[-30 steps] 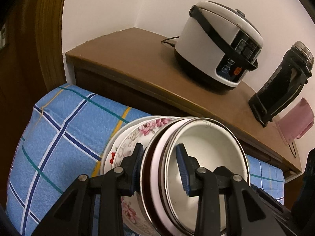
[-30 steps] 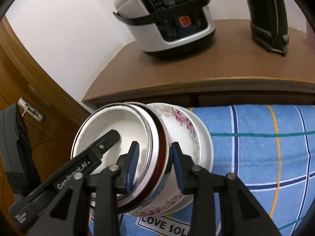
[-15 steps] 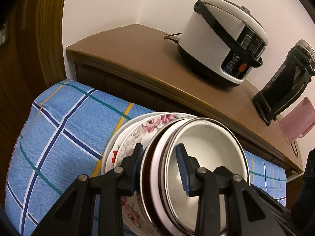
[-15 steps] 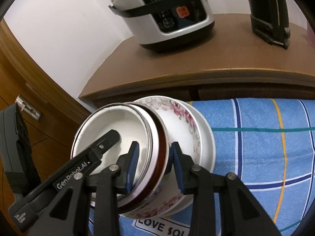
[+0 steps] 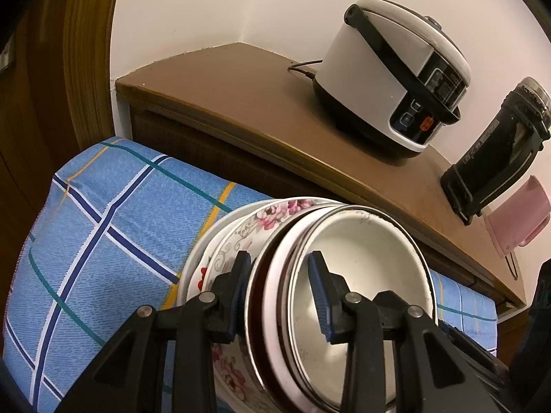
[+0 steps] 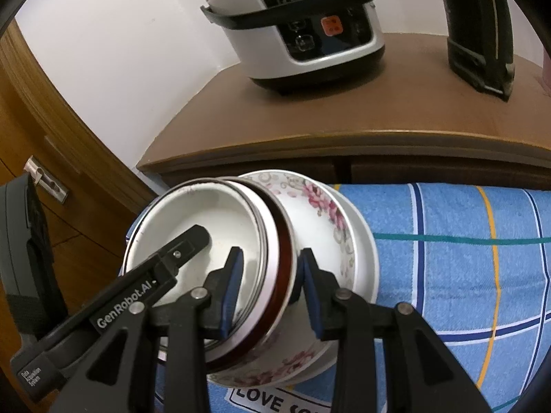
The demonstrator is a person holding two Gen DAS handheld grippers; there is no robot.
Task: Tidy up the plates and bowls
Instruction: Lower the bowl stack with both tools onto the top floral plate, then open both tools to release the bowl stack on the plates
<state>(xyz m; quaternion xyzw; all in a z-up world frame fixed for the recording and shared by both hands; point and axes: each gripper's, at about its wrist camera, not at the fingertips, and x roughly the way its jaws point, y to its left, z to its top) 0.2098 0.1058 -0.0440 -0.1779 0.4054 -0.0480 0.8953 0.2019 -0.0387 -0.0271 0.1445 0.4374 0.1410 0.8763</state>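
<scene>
A nested stack of bowls and plates hangs tilted above a blue checked cloth. A white metal-rimmed bowl lies innermost, then a brown-rimmed bowl, a floral bowl and a white plate outermost. My left gripper is shut on the stack's rims, one finger inside the white bowl and one against the floral bowl. From the opposite side, my right gripper is shut on the same rims. In the right wrist view the left gripper's finger reaches into the white bowl.
Behind the cloth stands a brown wooden cabinet with a white rice cooker, a black appliance and a pink cup. A wooden door with a metal latch is at the left of the right wrist view.
The cooker and cabinet have slid slightly upward in both views. The stack stays clamped between both grippers in the same way.
</scene>
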